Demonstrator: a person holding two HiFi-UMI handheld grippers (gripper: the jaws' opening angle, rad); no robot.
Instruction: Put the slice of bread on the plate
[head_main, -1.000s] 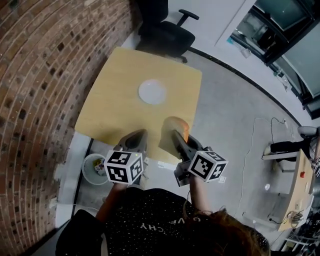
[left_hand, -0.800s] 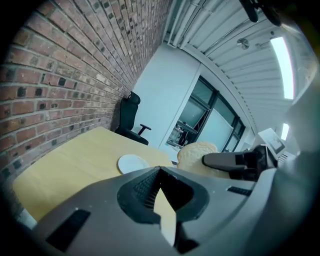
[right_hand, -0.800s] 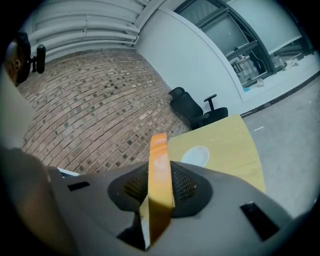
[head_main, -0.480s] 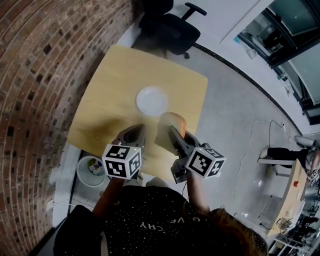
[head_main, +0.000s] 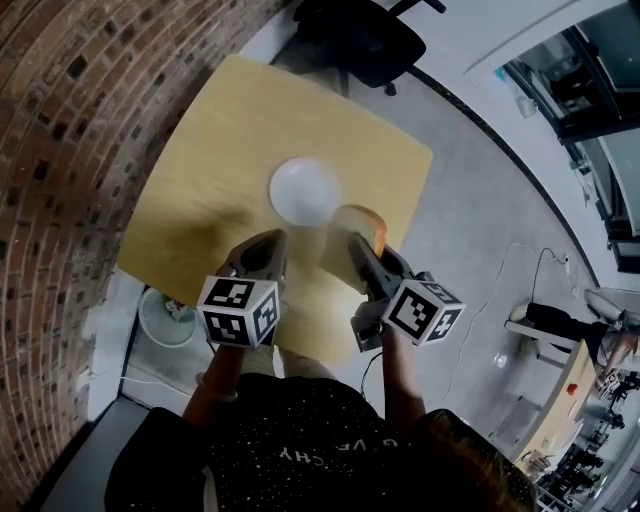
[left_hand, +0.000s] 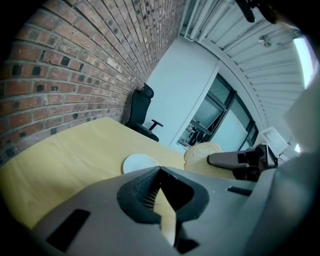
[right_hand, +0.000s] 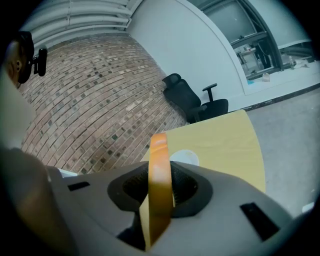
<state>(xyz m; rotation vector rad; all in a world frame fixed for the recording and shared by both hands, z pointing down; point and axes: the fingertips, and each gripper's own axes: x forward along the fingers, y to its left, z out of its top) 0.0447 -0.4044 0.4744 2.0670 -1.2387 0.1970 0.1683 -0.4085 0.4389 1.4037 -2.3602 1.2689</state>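
Right claw (head_main: 352, 243) nearer plate (head_main: 304, 190), bread slice (head_main: 360, 222) pinched upright in it

Grey tongs (head_main: 263, 248), marker cubes (head_main: 238, 312), black speckled shirt (head_main: 290, 445)

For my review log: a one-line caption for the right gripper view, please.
Right gripper holds a slice of bread edge-on, white plate ahead on the wooden table.
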